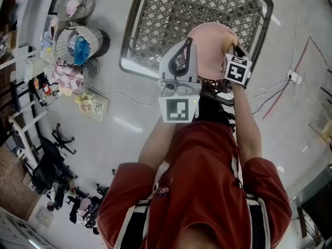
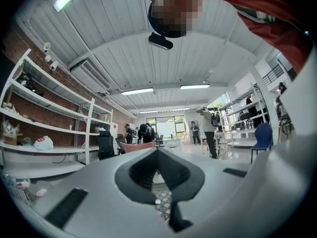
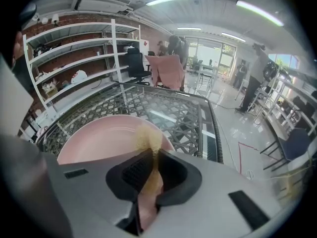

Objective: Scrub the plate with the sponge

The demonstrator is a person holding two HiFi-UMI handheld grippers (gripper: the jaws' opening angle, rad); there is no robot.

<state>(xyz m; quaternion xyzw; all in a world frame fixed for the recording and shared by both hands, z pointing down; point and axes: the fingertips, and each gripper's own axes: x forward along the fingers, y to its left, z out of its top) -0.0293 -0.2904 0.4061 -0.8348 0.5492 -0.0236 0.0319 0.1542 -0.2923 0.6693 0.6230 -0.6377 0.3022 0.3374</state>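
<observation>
A pink plate (image 1: pixel 210 51) lies over the near edge of a metal mesh table (image 1: pixel 197 7). In the right gripper view the plate (image 3: pixel 101 138) fills the space just ahead of the jaws. My right gripper (image 3: pixel 154 157) is shut on a yellow-brown sponge (image 3: pixel 147 142), whose tip presses on the plate's near rim. From the head view this gripper (image 1: pixel 231 53) sits at the plate's right edge. My left gripper (image 1: pixel 179 61) is at the plate's left edge. Its own view shows that gripper (image 2: pixel 157 155) with jaws shut and no plate between them, pointing out into the room.
The mesh tabletop (image 3: pixel 163 105) stretches away beyond the plate. Baskets and clutter (image 1: pixel 78 43) stand on the floor at the left, and a cable (image 1: pixel 275 97) runs at the right. Shelves (image 2: pixel 44 133), a pink chair (image 3: pixel 168 68) and standing people (image 2: pixel 208 130) are farther off.
</observation>
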